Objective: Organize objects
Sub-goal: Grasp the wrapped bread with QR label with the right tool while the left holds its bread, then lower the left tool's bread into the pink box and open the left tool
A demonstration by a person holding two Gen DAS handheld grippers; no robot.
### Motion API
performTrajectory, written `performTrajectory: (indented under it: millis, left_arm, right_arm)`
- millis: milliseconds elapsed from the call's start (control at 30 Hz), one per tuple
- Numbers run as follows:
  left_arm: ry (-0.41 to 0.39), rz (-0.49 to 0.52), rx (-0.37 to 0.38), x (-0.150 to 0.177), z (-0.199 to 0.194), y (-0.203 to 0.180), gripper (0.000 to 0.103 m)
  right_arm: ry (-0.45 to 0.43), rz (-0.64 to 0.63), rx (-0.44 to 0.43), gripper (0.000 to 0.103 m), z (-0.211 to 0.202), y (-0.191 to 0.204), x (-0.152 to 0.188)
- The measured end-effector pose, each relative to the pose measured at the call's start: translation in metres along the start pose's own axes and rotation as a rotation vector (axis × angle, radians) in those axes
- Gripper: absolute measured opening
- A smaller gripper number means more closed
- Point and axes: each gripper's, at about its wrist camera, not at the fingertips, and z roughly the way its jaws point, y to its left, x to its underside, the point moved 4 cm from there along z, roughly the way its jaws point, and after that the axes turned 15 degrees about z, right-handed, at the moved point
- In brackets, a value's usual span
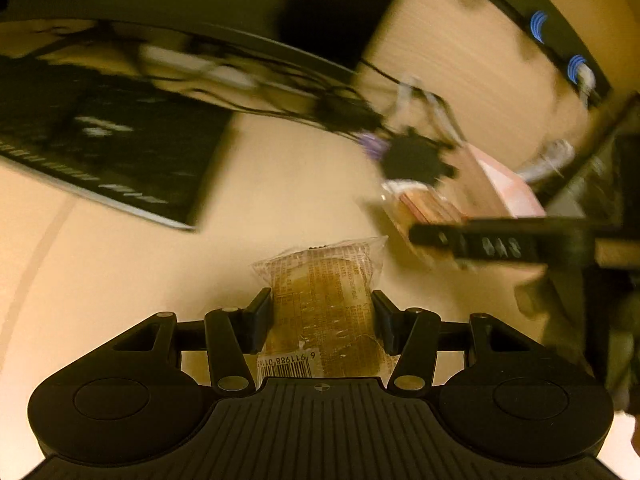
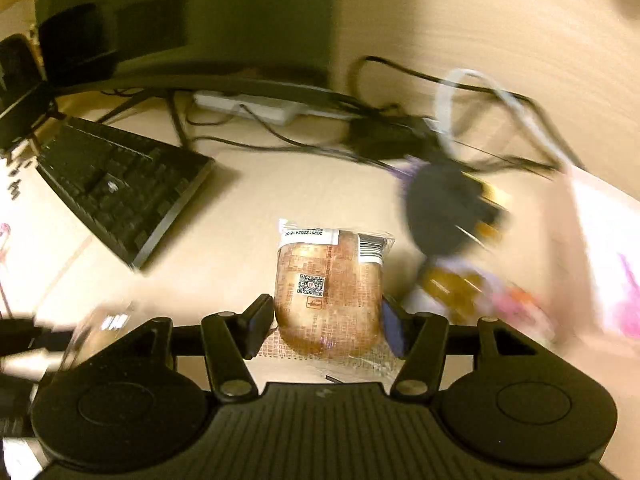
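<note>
Both my hand-held grippers have a wrapped snack clamped.

My left hand-held gripper [image 1: 322, 316] pinches a clear-wrapped pastry [image 1: 320, 300] above the bench [image 1: 120, 280]; my right hand-held gripper [image 2: 326, 320] grips a wrapped bun [image 2: 328, 288] near the keyboard [image 2: 120, 184].
</note>
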Motion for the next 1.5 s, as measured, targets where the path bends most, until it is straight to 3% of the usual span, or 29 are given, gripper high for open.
performTrajectory:
  millis: [233, 333, 467, 567, 667, 767, 1100, 1233, 1500]
  left_arm:
    - [0.043, 0.149, 0.130, -0.012, 0.038, -0.079, 0.057]
    - [0.043, 0.196, 0.169, -0.015, 0.048, -0.112, 0.057]
    - [0.088, 0.198, 0.203, -0.015, 0.074, -0.150, 0.057]
    - [0.101, 0.249, 0.184, -0.013, 0.082, -0.175, 0.057]
    - [0.117, 0.224, 0.175, -0.014, 0.086, -0.185, 0.056]
    - [0.099, 0.234, 0.131, -0.016, 0.084, -0.191, 0.056]
    - [0.129, 0.213, 0.071, -0.010, 0.082, -0.199, 0.057]
    - [0.138, 0.179, 0.079, -0.007, 0.083, -0.200, 0.057]
    - [0.096, 0.196, 0.070, -0.016, 0.085, -0.211, 0.056]
  right_arm:
    - [-0.018, 0.090, 0.178, 0.057, -0.051, -0.084, 0.046]
    - [-0.027, 0.163, 0.215, 0.057, -0.073, -0.121, 0.059]
    - [-0.073, 0.210, 0.270, 0.057, -0.099, -0.158, 0.080]
    - [-0.068, 0.249, 0.242, 0.057, -0.105, -0.180, 0.097]
    - [-0.068, 0.263, 0.275, 0.057, -0.103, -0.194, 0.105]
    - [-0.077, 0.268, 0.240, 0.057, -0.105, -0.202, 0.108]
    - [-0.081, 0.248, 0.164, 0.057, -0.107, -0.204, 0.112]
    - [-0.089, 0.226, 0.142, 0.057, -0.118, -0.203, 0.118]
    - [-0.077, 0.234, 0.152, 0.057, -0.130, -0.213, 0.137]
